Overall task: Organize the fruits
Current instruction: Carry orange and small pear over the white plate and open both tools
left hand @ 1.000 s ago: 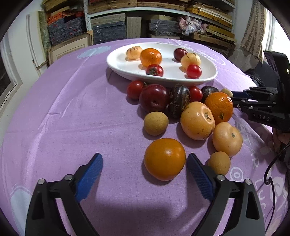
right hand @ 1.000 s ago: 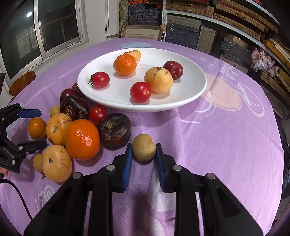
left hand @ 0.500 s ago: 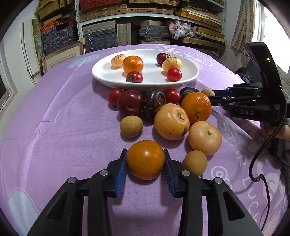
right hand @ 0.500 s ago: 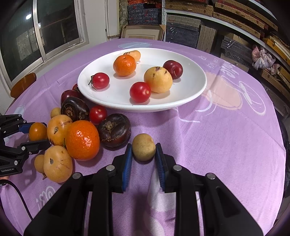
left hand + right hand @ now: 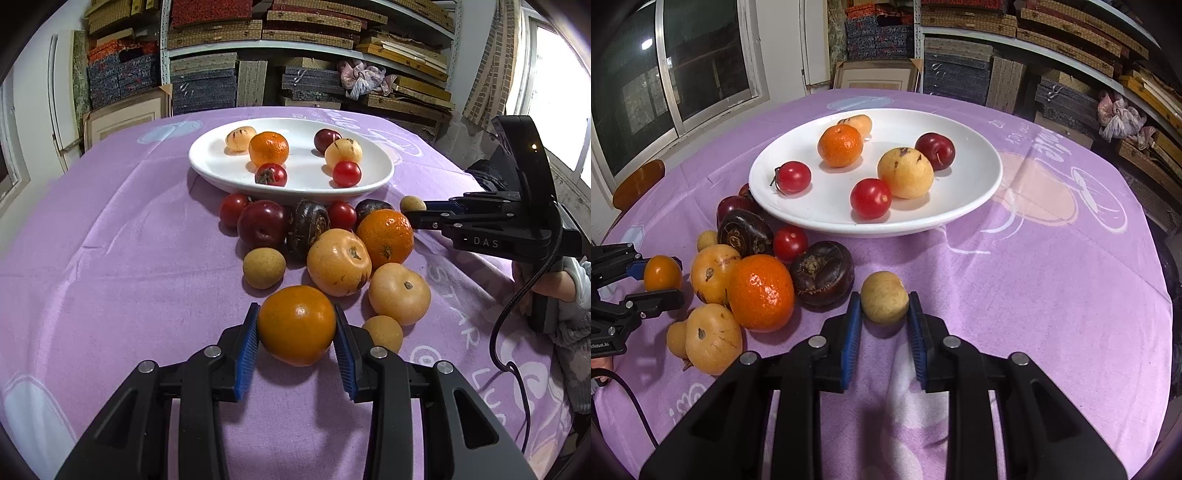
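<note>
1. Left wrist view: my left tool [image 5: 297, 345] is clamped on the orange [image 5: 296, 325], both blue pads pressed flat against its sides. It sits at the near edge of the loose pile [image 5: 332, 251] on the purple counter [image 5: 110, 277], and I can't tell if it's clear of the cloth.
2. Right wrist view: my right tool [image 5: 883, 326] is closed tight on the longan [image 5: 884, 302], just beside a dark fruit [image 5: 822, 272] and short of the plate [image 5: 979, 206].
3. So both tools have a fruit each. I'd call this the end of the grab step, with the carry to the plate up next.
4. The plate already holds six fruits, with bare patches at its near rim in each view, so that's where I'd aim.
5. Next move needs a straight lift first. The orange has a second longan [image 5: 382, 334] and a persimmon [image 5: 399, 293] right next to it, and dragging sideways would probably bump them.
6. Both fruits are round and smooth, so I reckon they could slip if I tilt too much, and they'll roll unless set down gently.
</note>
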### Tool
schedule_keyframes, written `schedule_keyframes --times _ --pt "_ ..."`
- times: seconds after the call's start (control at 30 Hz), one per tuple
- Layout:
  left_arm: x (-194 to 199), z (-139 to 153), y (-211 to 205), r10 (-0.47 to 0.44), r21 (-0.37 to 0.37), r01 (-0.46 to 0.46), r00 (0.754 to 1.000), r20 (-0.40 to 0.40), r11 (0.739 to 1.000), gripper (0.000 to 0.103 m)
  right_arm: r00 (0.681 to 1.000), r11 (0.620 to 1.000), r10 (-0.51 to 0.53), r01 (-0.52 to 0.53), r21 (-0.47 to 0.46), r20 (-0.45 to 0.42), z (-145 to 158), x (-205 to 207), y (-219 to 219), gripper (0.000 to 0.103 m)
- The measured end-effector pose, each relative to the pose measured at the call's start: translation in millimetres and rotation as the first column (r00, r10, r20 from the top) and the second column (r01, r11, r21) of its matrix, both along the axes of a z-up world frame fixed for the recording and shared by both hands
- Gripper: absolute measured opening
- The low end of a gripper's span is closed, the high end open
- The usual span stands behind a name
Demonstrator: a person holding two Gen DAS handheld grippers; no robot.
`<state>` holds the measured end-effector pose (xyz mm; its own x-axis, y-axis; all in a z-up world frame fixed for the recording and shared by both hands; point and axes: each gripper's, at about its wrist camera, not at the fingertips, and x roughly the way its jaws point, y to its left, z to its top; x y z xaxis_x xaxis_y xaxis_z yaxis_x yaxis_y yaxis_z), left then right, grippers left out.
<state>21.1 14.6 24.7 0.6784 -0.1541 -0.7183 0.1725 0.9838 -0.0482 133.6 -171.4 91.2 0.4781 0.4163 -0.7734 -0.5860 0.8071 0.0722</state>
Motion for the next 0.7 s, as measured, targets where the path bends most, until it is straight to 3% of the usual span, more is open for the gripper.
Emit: schedule_keyframes --times 0.07,0.13,0.27,0.37,0.47,0.57,0.63,0.7 --pt "5.4 16.2 3.6 -0.002 0.006 0.002 1.000 0.026 1.000 0.038 1.000 1.000 -0.012 0.012 0.015 0.013 11.5 -4.2 -5.1 0.024" --pt "11.7 47.1 9.1 0.003 0.030 -0.006 0.997 0.082 1.000 0.038 0.997 0.997 -0.048 0.044 0.061 0.067 43.3 -10.3 -17.1 0.024" --pt "28.0 144.8 23.1 0.021 0.061 -0.037 0.970 0.243 0.997 0.038 0.969 0.987 -0.105 0.074 0.143 0.225 151.6 -22.7 -42.3 0.024" --pt "39.2 216.7 29.5 0.039 0.048 -0.059 0.941 0.337 0.997 0.038 0.920 0.981 -0.142 0.082 0.176 0.366 239.2 -34.3 -52.3 0.024" --pt "54.6 256.9 26.6 0.049 0.037 -0.068 0.926 0.375 0.997 0.038 0.876 0.979 -0.156 0.077 0.188 0.457 295.0 -39.6 -46.4 0.024" --pt "79.3 253.0 16.0 0.043 0.047 -0.063 0.937 0.347 0.997 0.038 0.875 0.980 -0.148 0.068 0.185 0.461 301.8 -23.5 -28.6 0.024" --pt "101.5 227.4 11.7 0.039 0.038 -0.052 0.957 0.288 0.998 0.038 0.900 0.983 -0.134 0.067 0.172 0.415 277.2 1.5 -11.0 0.024" --pt "123.7 190.7 10.7 0.050 0.029 -0.058 0.976 0.211 0.998 0.038 0.938 0.985 -0.119 0.070 0.158 0.326 233.7 32.6 9.3 0.024"
